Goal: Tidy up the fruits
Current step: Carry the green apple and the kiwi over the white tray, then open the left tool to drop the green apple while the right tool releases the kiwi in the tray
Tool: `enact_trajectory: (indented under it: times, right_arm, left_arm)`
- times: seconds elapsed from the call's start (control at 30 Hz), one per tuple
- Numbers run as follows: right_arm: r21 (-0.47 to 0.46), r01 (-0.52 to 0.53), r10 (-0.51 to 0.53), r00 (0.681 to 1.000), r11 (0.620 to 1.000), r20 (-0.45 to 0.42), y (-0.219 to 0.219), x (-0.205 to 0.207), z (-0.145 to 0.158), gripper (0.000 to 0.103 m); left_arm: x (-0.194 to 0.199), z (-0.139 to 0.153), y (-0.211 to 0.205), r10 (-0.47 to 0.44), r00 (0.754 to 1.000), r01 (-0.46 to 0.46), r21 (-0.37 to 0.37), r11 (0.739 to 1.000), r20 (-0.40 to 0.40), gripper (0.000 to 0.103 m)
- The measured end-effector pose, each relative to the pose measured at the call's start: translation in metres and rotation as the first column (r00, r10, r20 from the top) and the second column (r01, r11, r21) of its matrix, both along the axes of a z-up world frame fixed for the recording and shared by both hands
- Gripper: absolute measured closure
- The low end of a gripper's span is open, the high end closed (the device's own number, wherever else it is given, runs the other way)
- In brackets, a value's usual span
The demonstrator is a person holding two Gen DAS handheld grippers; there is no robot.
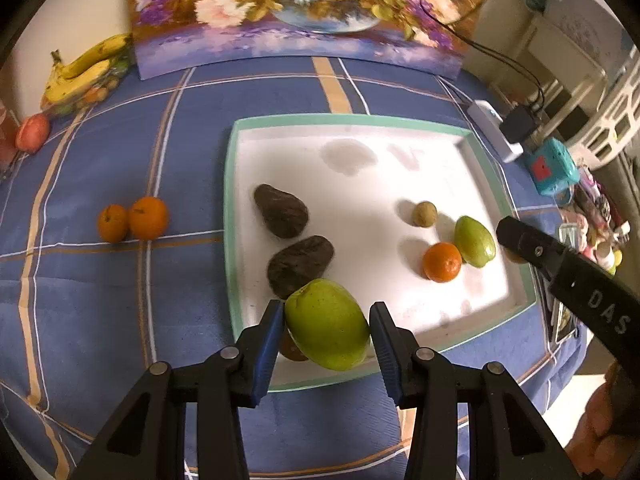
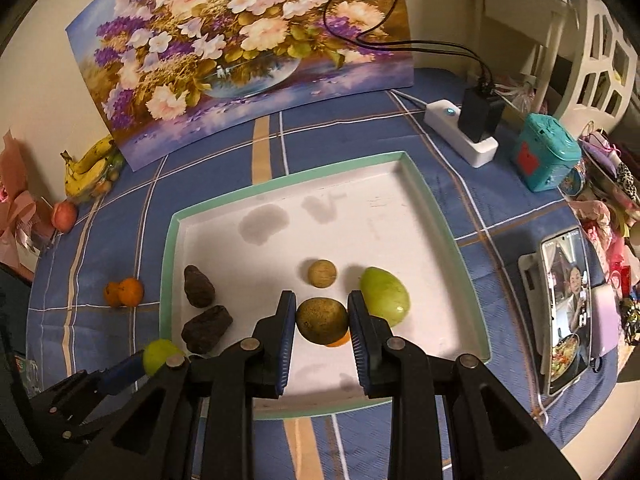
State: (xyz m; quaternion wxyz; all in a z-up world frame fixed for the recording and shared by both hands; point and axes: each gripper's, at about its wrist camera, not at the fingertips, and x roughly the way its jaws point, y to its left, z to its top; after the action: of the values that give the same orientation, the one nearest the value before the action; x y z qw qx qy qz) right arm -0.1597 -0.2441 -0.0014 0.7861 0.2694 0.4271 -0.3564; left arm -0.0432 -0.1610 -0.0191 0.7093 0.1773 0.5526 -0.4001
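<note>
left claw gripping smooth green mango above tray near edge, right claw pinching rough brownish round fruit over tray, wrinkled dark avocados lying inside, oranges sitting on checked cloth

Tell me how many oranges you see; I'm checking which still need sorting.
3. A small orange and a bigger orange sit side by side on the blue cloth left of the tray; a third orange lies in the tray beside a green fruit. Others may be hidden.
</note>
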Motion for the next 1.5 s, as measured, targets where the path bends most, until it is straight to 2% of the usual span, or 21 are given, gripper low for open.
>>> enact_trajectory:
  times: [0.33,0.83,1.5]
  right_arm:
    - [0.025,0.005,-0.004,0.999,1.0,-0.033,-0.004,-0.009,-0.005,0.075]
    - [0.172,-0.009,0.043,0.979,0.985,-0.197,-0.009,-0.001,-0.069,0.075]
    - [0.198,0.028,0.015,0.977,0.98,-0.212,-0.016,-0.004,-0.08,0.075]
  left_arm:
    - [-0.014,-0.018,-0.016,-0.056,0.998,0.055,0.056,0.997,0.013,0.056]
    - [-0.025,-0.027,-0.023,-0.097,0.995,0.093,0.088,0.992,0.034,0.056]
    - [-0.024,-0.027,-0.022,-0.095,0.995,0.092,0.093,0.991,0.031,0.055]
